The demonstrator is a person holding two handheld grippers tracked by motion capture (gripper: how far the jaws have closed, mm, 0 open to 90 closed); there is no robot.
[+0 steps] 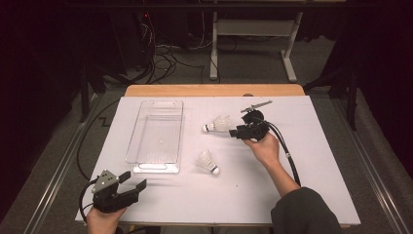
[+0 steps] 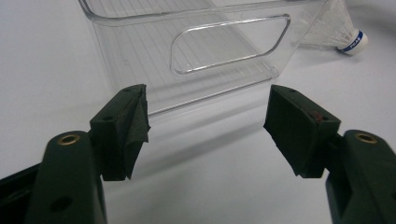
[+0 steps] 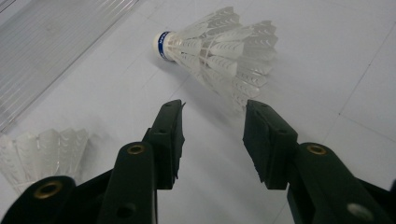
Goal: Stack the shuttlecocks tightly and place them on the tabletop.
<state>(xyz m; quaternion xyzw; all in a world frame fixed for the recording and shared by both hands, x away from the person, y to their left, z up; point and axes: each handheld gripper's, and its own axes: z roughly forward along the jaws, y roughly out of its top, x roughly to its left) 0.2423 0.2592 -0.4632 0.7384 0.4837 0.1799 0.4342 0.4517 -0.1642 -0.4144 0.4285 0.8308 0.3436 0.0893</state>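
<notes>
Two white shuttlecocks lie on the white table. The far shuttlecock (image 1: pixel 217 124) (image 3: pixel 219 51) rests on its side, cork pointing left, just ahead of my right gripper (image 1: pixel 237 132) (image 3: pixel 212 135), whose jaws are open with nothing between them. The near shuttlecock (image 1: pixel 207 161) (image 3: pixel 39 154) (image 2: pixel 338 30) lies closer to the person, cork toward the front. A clear plastic tray (image 1: pixel 157 134) (image 2: pixel 205 51) stands left of both, with nothing inside. At the front left corner my left gripper (image 1: pixel 134 181) (image 2: pixel 205 126) is open wide, pointing at the tray's near end wall.
The table's wooden far edge (image 1: pixel 214 90) borders a floor with cables and a desk frame (image 1: pixel 253 44). A cable (image 1: pixel 287 151) trails from my right gripper along the person's forearm. Bare white tabletop (image 1: pixel 321 146) spreads to the right.
</notes>
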